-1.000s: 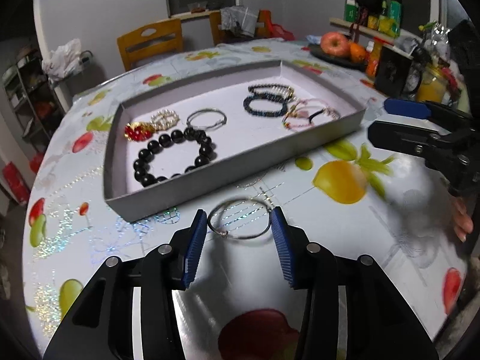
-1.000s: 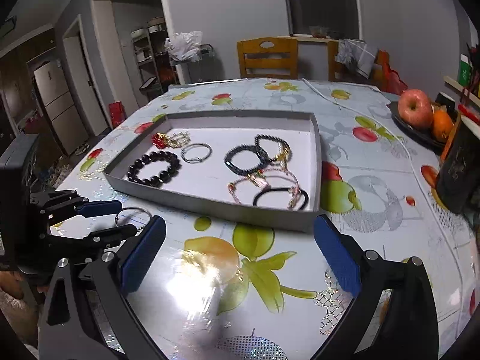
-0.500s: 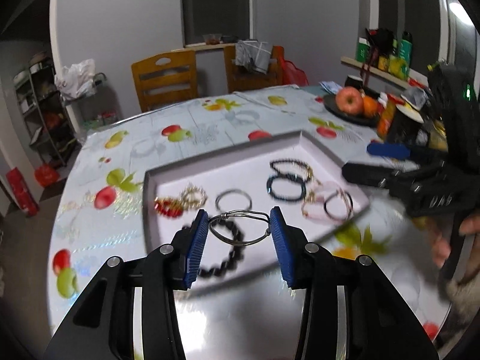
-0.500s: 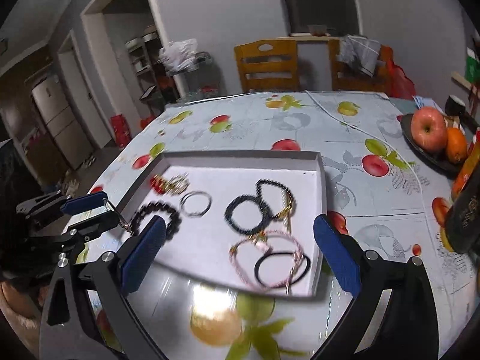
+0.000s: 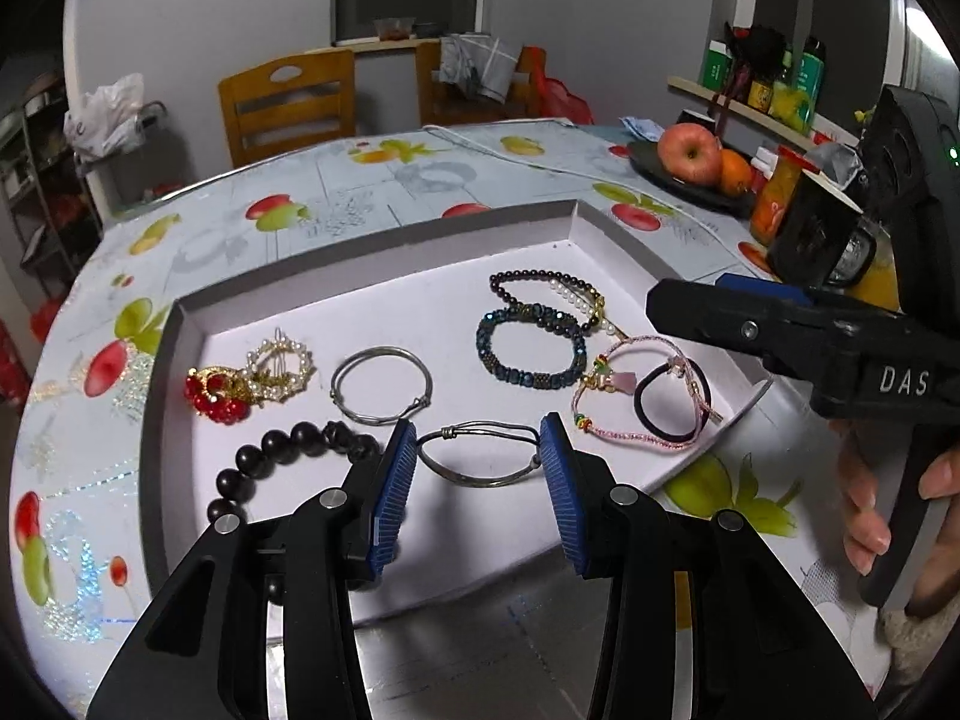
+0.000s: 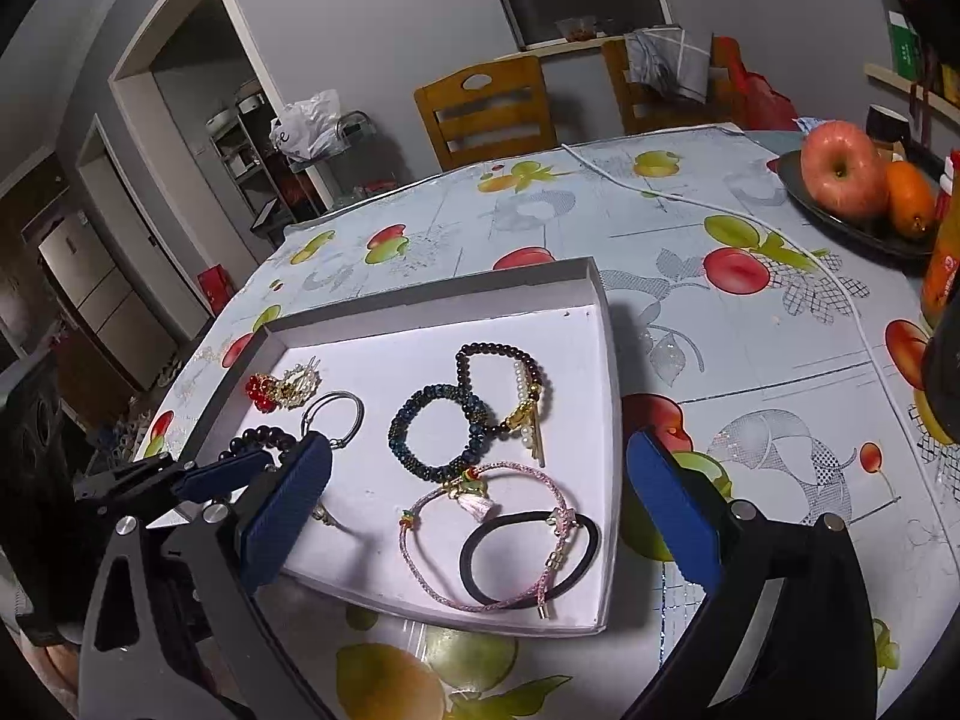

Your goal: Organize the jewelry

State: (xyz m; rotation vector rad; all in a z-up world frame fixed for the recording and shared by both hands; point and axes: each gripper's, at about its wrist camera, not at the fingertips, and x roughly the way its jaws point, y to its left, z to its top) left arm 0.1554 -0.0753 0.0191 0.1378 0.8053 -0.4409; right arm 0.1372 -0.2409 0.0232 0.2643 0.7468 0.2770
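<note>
Now that the left gripper (image 5: pixel 478 468), clamped on the wire bangle (image 5: pixel 477 456), has carried it from tablecloth to above the tray (image 5: pixel 174 336), release comes next. The right gripper (image 6: pixel 480 504) hovers with fingers apart, empty.

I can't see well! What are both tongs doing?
Left tongs: shut on the silver wire bangle.
Right tongs: open, holding nothing.

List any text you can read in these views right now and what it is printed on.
"DAS": white letters on the black body of the right gripper, seen in the left wrist view; the word may run on past the picture edge.
Labels on the bottles on the wall shelf: too small and blurred to read.
Print on the white plastic bag on the rack: unreadable.
Nothing else carries legible text.
</note>
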